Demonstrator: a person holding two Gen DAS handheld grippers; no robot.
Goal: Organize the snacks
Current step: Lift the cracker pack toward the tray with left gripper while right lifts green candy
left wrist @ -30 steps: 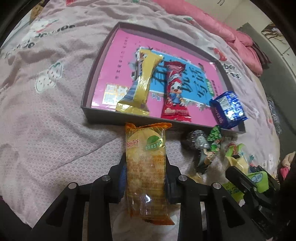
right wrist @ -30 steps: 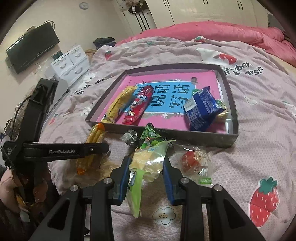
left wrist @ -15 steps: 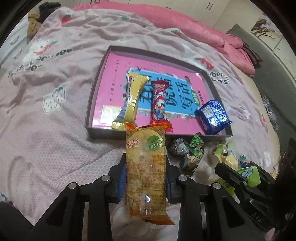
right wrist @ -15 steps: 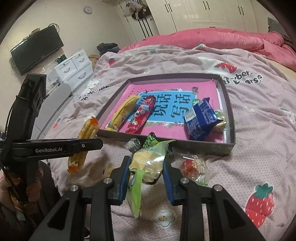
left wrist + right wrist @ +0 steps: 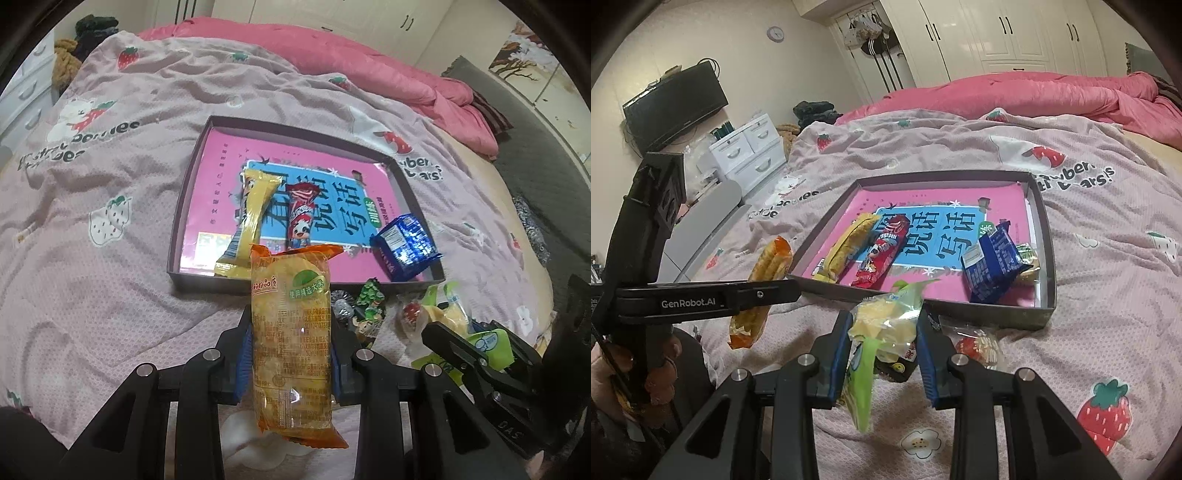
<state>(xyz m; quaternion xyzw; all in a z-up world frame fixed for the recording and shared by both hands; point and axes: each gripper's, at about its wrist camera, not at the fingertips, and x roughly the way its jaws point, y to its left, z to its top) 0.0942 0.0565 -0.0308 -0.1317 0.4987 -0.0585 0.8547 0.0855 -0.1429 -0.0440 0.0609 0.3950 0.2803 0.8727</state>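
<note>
My left gripper [image 5: 291,332] is shut on an orange cake packet [image 5: 290,325] and holds it in the air before the grey tray [image 5: 184,206]. The packet also shows in the right wrist view [image 5: 764,291]. My right gripper [image 5: 882,332] is shut on a green-and-yellow snack packet [image 5: 882,325], lifted near the tray's front wall [image 5: 960,314]. In the tray lie a yellow bar [image 5: 849,247], a red packet [image 5: 882,251] and a blue packet [image 5: 993,258]. Loose snacks lie on the bed before the tray: a dark green packet [image 5: 369,306] and a clear wrapped red sweet [image 5: 979,345].
The tray sits on a pink strawberry-print bedspread [image 5: 1108,258] with a pink duvet [image 5: 1034,92] behind. White drawers [image 5: 750,147] and a TV [image 5: 676,107] stand at the left beyond the bed. The left gripper's body [image 5: 701,299] crosses the right wrist view's left side.
Both grippers have risen and drawn back from the tray, each keeping its packet. The tray looks smaller and farther in both views.
</note>
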